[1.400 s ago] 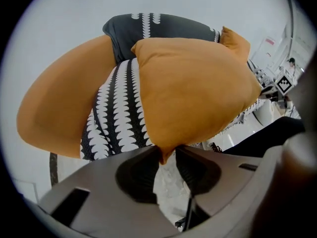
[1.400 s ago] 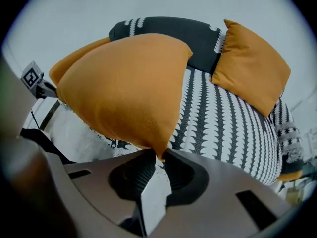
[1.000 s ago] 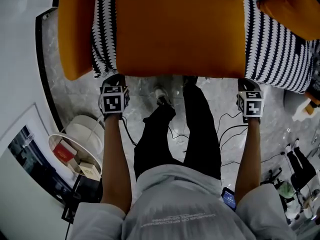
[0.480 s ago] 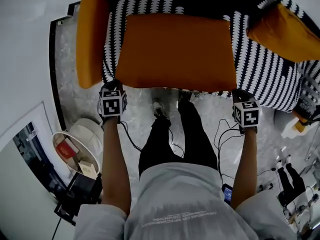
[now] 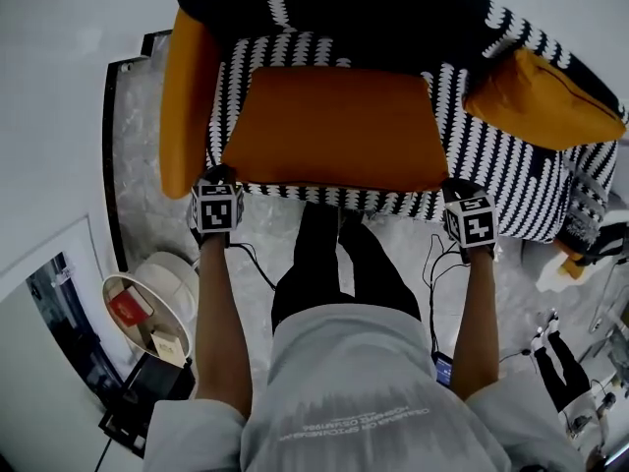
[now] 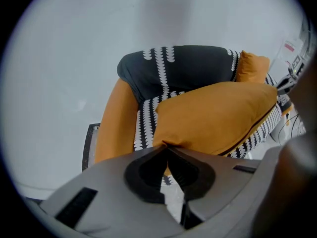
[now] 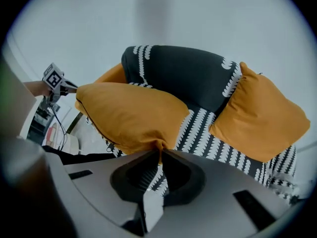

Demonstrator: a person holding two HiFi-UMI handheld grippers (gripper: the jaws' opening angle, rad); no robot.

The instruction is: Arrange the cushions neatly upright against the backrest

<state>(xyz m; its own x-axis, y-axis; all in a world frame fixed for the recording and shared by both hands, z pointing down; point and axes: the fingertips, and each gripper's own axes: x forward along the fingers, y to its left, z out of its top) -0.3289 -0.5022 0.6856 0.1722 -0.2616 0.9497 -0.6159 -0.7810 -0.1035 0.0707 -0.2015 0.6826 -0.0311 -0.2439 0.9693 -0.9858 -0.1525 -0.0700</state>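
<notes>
A large orange cushion (image 5: 334, 126) hangs flat over the front of the sofa seat (image 5: 491, 155), held by its two near corners. My left gripper (image 5: 218, 177) is shut on the cushion's left corner; in the left gripper view the cushion (image 6: 218, 118) bunches where the left gripper (image 6: 166, 147) pinches it. My right gripper (image 5: 460, 189) is shut on the right corner, and in the right gripper view the cushion (image 7: 131, 115) is pinched at the right gripper (image 7: 159, 150). A second orange cushion (image 5: 541, 96) leans on the sofa's right side, also seen as the second cushion (image 7: 262, 115). The black backrest (image 5: 393, 18) is behind.
The sofa has an orange left armrest (image 5: 182, 96) and a black-and-white patterned seat. A white round side table (image 5: 147, 293) with small boxes stands on the floor at the left. Cables (image 5: 432, 264) trail on the marble floor by the person's legs (image 5: 334, 264).
Both grippers have carried the large cushion away from the camera toward the sofa; it looks smaller and farther, and the backrest and the right cushion have come into view.
</notes>
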